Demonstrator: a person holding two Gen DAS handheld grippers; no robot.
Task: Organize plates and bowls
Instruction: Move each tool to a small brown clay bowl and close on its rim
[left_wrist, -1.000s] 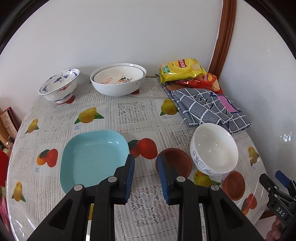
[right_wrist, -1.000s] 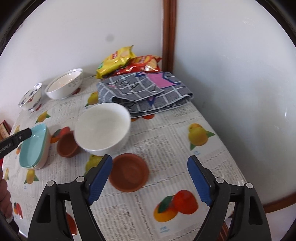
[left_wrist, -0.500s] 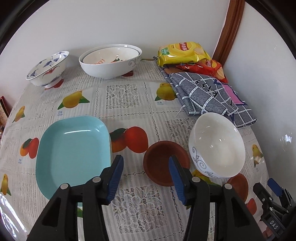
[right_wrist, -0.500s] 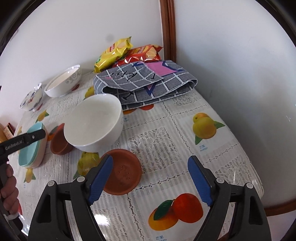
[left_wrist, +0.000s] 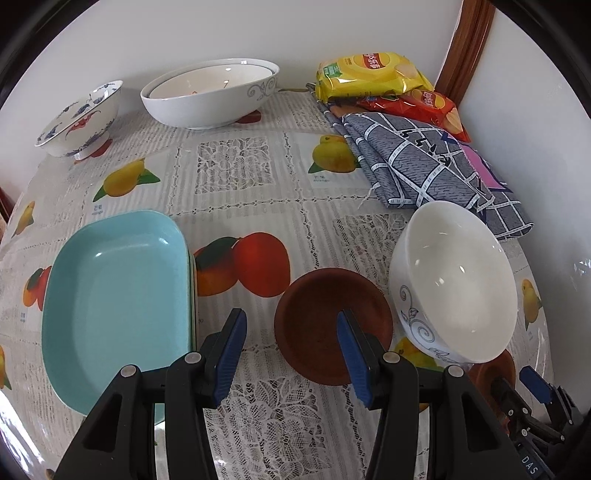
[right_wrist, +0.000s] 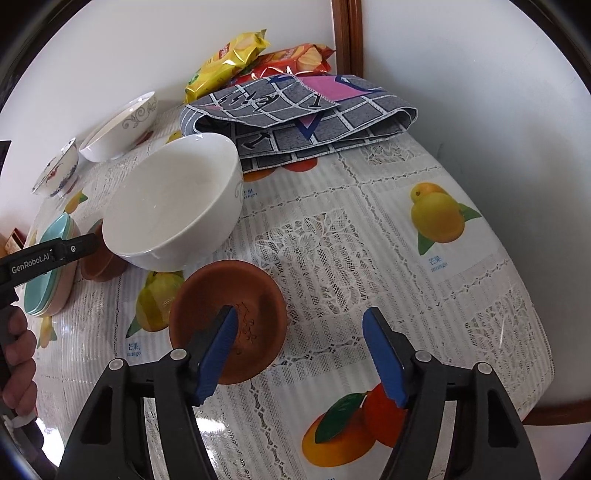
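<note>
Left gripper (left_wrist: 291, 347) open over brown dish (left_wrist: 332, 325) rim | right gripper (right_wrist: 301, 350) open (straddling saucer (right_wrist: 229, 321) edge)

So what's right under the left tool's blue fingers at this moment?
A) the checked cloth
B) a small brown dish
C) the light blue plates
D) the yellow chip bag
B: in the left view the open left gripper has one blue finger over the small brown dish, while the light blue plates lie off to the side, outside the fingers.
</note>
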